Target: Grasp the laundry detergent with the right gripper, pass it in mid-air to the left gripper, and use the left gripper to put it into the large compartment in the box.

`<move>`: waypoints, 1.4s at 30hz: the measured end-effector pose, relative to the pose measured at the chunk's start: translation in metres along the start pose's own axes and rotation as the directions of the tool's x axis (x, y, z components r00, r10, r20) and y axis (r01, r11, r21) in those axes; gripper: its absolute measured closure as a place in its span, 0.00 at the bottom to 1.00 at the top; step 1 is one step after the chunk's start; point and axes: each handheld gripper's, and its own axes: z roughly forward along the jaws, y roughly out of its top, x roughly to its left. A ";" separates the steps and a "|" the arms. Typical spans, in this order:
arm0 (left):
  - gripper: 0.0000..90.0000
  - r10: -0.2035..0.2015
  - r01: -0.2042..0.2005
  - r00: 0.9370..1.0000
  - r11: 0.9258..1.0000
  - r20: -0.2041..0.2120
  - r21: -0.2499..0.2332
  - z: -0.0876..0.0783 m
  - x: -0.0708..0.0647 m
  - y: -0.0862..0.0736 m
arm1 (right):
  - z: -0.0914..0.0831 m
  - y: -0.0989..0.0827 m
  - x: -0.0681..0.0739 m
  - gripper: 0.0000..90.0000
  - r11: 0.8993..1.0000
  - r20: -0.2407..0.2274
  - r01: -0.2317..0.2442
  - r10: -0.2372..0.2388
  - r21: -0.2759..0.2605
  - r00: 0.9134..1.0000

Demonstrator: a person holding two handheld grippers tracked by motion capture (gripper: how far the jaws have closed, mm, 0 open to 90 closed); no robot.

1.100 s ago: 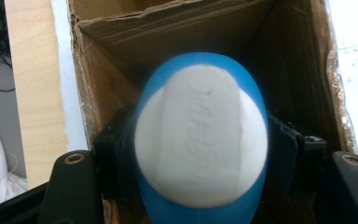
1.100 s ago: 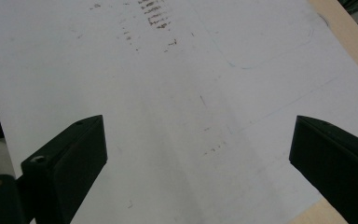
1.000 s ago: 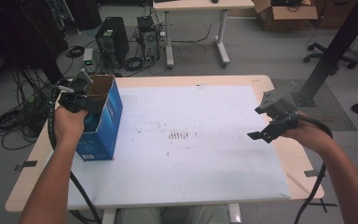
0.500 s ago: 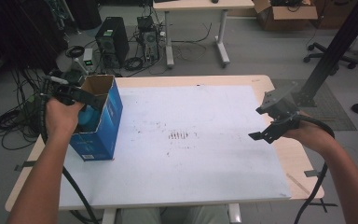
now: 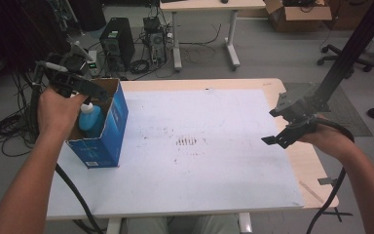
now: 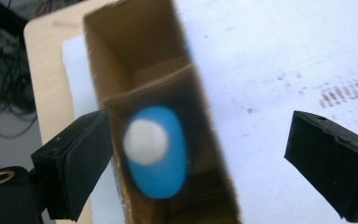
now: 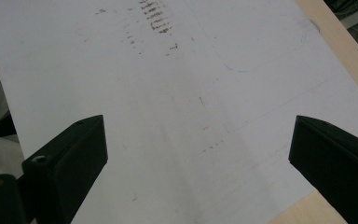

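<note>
High view: the left gripper [image 5: 95,92] hangs over the open top of a blue cardboard box [image 5: 102,134] at the left of the frame, and a blue bottle with a white cap [image 5: 90,117] stands inside that box, near the end closer to the bottom of the frame. In the left gripper view the jaws have just been opening and now stand wide, one at each lower corner, with the bottle [image 6: 156,149] below and between them but untouched; nothing is held. The bottle looks set down upright in the box, so the placing step seems done.

The right gripper [image 5: 285,134] hovers at the right of the frame over the white sheet [image 5: 214,161] that covers the tabletop [image 5: 316,180]. In the right gripper view its jaws are spread wide over bare paper, holding nothing.

The main risk lies in the left hand's way out. The box is narrow and tall, and a jaw or the trailing cable that catches a top flap could tip the box or drag it toward the table's left edge, which is close by. The bottle could also topple inside if the box gets knocked. A straight rise before any sideways move would avoid that.
</note>
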 end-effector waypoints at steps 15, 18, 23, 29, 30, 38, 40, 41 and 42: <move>0.06 0.195 -0.192 0.979 0.980 0.055 -0.054 -0.038 -0.055 0.032 | -0.012 -0.002 0.000 0.05 1.000 0.015 -0.004 0.005 -0.003 1.000; 0.06 0.236 -0.233 0.969 0.971 0.077 -0.050 -0.040 -0.068 0.039 | -0.015 -0.002 0.000 0.05 1.000 0.019 -0.005 0.005 -0.005 1.000; 0.05 0.307 -0.304 0.947 0.952 0.093 -0.047 -0.038 -0.086 0.048 | -0.019 0.000 -0.001 0.05 1.000 0.022 -0.007 0.007 -0.004 1.000; 0.05 0.376 -0.374 0.919 0.927 0.121 -0.035 -0.029 -0.110 0.059 | -0.021 0.001 -0.002 0.04 1.000 0.025 -0.011 0.011 -0.003 1.000; 0.05 0.396 -0.395 0.910 0.918 0.126 -0.029 -0.027 -0.115 0.062 | -0.021 0.001 -0.002 0.04 1.000 0.026 -0.011 0.011 -0.003 1.000; 0.05 0.475 -0.476 0.866 0.879 0.157 -0.035 -0.015 -0.143 0.070 | -0.019 0.007 -0.002 0.04 1.000 0.023 -0.008 0.008 -0.001 1.000; 0.05 0.491 -0.493 0.855 0.869 0.169 -0.031 -0.012 -0.147 0.071 | -0.019 0.008 -0.003 0.04 1.000 0.022 -0.006 0.006 0.000 1.000; 0.05 0.502 -0.506 0.847 0.862 0.174 -0.028 -0.011 -0.149 0.071 | -0.019 0.009 -0.003 0.04 1.000 0.021 -0.007 0.007 0.004 1.000; 0.05 0.518 -0.522 0.836 0.853 0.183 -0.028 -0.009 -0.153 0.070 | -0.019 0.009 -0.003 0.04 1.000 0.020 -0.007 0.007 0.007 1.000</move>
